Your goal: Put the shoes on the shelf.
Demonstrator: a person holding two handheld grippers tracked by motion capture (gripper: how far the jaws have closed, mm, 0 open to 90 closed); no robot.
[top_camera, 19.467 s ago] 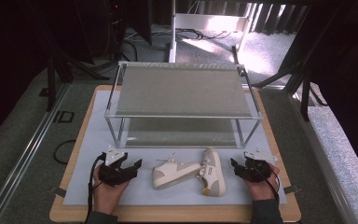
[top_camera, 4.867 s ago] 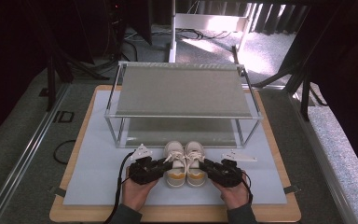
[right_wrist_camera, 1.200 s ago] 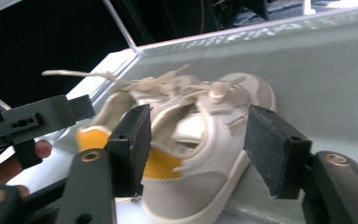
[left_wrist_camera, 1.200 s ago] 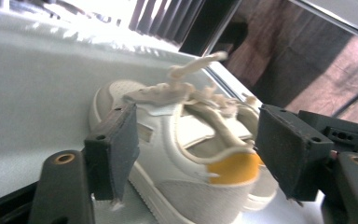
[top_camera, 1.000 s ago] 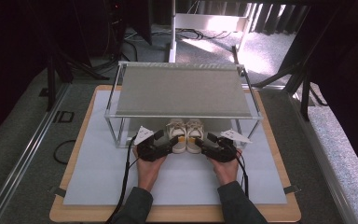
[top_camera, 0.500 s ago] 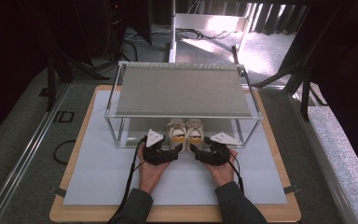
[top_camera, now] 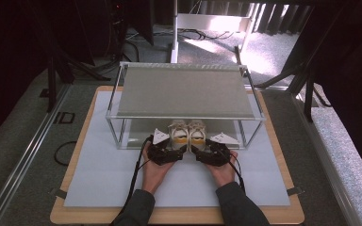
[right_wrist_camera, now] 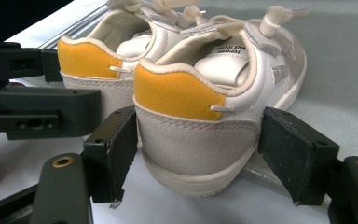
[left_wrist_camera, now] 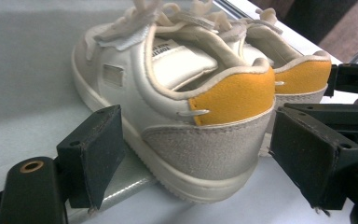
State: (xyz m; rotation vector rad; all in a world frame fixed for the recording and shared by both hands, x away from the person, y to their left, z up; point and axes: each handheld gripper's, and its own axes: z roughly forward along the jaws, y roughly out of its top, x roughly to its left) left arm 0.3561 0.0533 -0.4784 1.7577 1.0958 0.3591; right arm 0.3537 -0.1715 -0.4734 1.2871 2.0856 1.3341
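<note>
High view showed two small white shoes (top_camera: 188, 132) side by side at the front edge of the rack's (top_camera: 184, 92) lower shelf, heels toward the person. Left gripper (top_camera: 172, 151) and right gripper (top_camera: 201, 151) sat just behind the heels; their jaws had just been opening and stood apart, a heel between each pair, unclamped.

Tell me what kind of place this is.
Likely a lab data-collection station, not a home: a wooden board with a white mat, a wire shelf rack, and dark stands and floor cables behind.
</note>
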